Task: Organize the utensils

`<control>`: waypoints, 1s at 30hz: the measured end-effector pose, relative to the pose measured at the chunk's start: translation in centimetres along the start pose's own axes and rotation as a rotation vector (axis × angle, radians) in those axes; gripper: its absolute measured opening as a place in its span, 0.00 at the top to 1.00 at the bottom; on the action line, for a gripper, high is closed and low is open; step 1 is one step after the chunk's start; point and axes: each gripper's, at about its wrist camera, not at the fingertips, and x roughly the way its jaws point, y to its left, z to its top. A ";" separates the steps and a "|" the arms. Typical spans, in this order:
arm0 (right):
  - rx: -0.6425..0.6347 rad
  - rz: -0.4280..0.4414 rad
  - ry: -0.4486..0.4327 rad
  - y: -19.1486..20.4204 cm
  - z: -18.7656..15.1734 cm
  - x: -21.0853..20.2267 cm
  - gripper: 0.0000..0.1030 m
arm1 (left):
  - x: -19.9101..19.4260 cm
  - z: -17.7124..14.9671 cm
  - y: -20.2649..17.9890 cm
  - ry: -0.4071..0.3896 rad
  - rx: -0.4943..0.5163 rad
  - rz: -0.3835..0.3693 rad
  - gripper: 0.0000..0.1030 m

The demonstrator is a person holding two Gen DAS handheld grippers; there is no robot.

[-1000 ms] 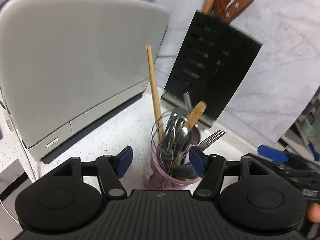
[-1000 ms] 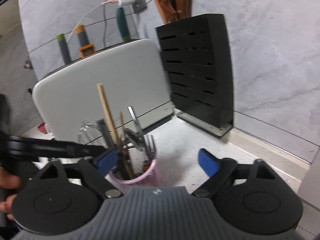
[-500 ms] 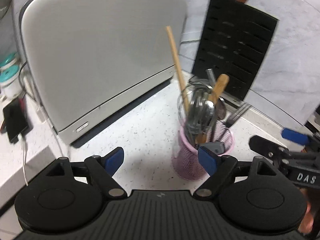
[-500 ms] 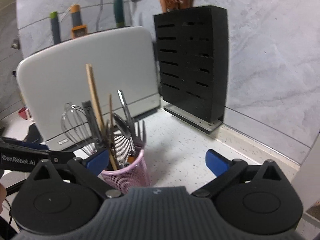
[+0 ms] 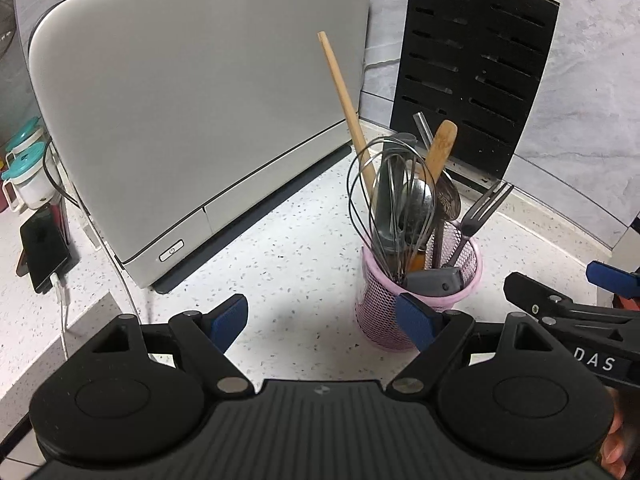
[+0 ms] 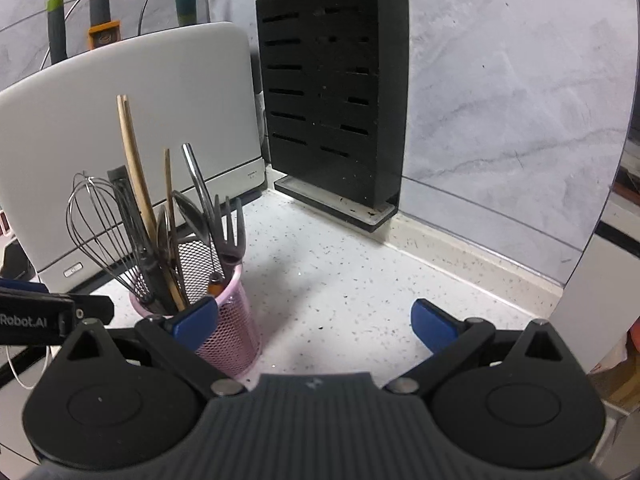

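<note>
Standing on the speckled white bench (image 5: 296,264), a pink mesh cup (image 5: 384,312) holds the utensils: a wire whisk (image 5: 384,200), wooden chopsticks (image 5: 346,104), a wooden spoon handle (image 5: 440,148), a metal spoon (image 5: 420,196), a dark fork (image 5: 480,216) and a grey-handled item lying across the rim. Left tool (image 5: 324,318): angled steeply down over the bench, jaws spread wide after just opening, blue pads clear of everything; bare bench lies between them, and the cup sits just behind the right-hand pad, whether touching it cannot be told. Right tool (image 6: 316,320): tilted down less steeply, jaws likewise released and empty, bare bench between its pads; in its view the cup (image 6: 228,340) stands just beyond its left-hand pad, touching or not unclear. Each tool shows at the edge of the other's view, flanking the cup; part of a hand (image 5: 616,448) shows at the lower right edge of the left wrist view. Behind the cup: a grey appliance (image 5: 192,112) with a power button, and a black slotted knife block (image 6: 336,104) on a tray against the grey marble wall. Left of the appliance: a phone (image 5: 42,252) on a white charging cable and teal-lidded containers (image 5: 24,160).
</note>
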 end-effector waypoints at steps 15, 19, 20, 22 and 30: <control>-0.011 0.022 0.015 0.2 -0.1 0.1 0.03 | -0.1 -0.1 -0.3 0.008 0.011 -0.008 0.05; -0.014 0.019 0.017 0.3 -0.2 0.2 0.03 | -0.1 -0.1 -0.3 0.011 0.013 -0.009 0.05; -0.015 0.017 0.017 0.3 -0.2 0.2 0.03 | -0.1 -0.1 -0.3 0.011 0.013 -0.009 0.05; -0.016 0.016 0.018 0.3 -0.2 0.2 0.03 | -0.1 -0.1 -0.3 0.012 0.013 -0.009 0.05; -0.031 0.008 0.022 0.4 -0.2 0.3 0.03 | -0.1 -0.1 -0.4 0.014 0.013 -0.009 0.05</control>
